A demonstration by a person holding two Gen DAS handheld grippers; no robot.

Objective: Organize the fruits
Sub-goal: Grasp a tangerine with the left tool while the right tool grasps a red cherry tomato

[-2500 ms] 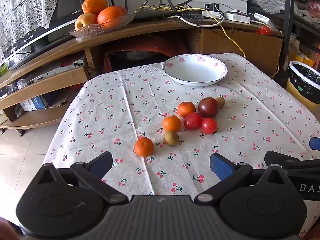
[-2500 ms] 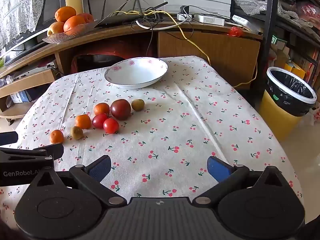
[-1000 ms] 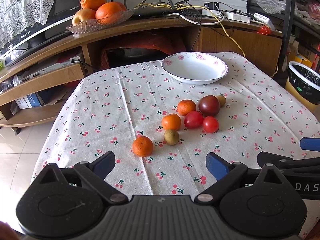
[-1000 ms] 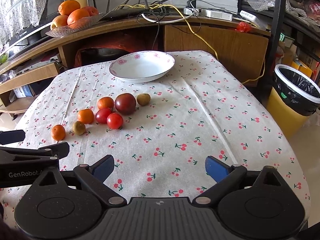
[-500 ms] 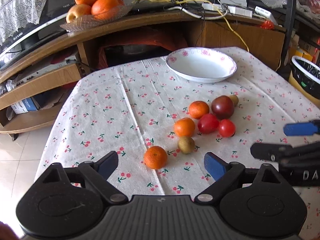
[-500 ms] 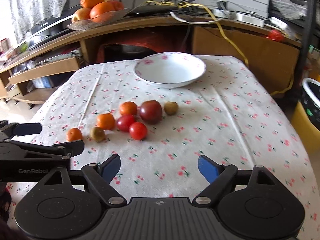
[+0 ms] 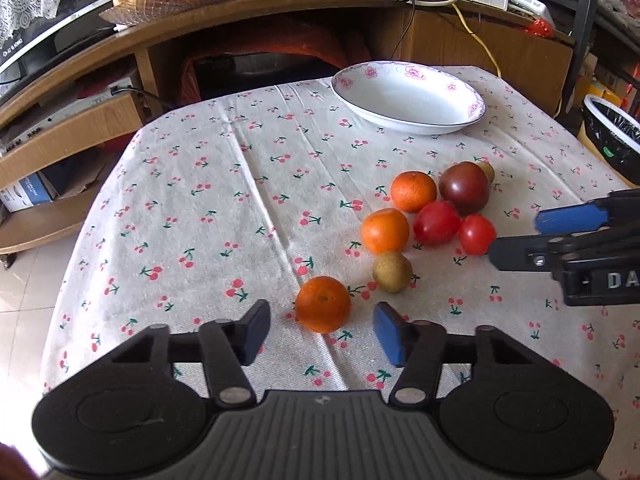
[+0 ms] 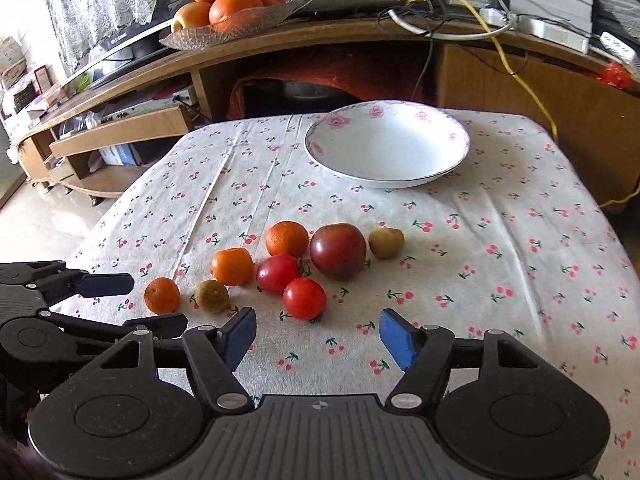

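Two hand-held grippers close in on a scatter of fruit on a cherry-print tablecloth (image 8: 500, 240), with nothing yet sorted. The white bowl (image 8: 452, 160) at the far end of the table sits empty, well apart from the fruit, and by the look of it is where the fruit is meant to go.

The left gripper (image 7: 320, 330) hovers with its jaws spread wide, the nearest orange (image 7: 322, 309) lying between and just ahead of its blue pads, untouched on the cloth. The right gripper (image 8: 314, 334) is likewise released and holds nothing; a red tomato (image 8: 305, 298) sits just beyond its tips.

Behind these lie a small brown fruit (image 7: 392, 271), possibly a kiwi, a second orange (image 7: 385, 230), a third orange (image 7: 413, 191), another red tomato (image 7: 436, 222), a dark purple tomato (image 8: 338, 250) and a second small brown fruit (image 8: 386, 242), bunched near one another in the middle of the table.

Judging from the empty bowl and all eight pieces on the cloth, the job is at its very start: a first pick-up looks imminent, and every piece is left to move.
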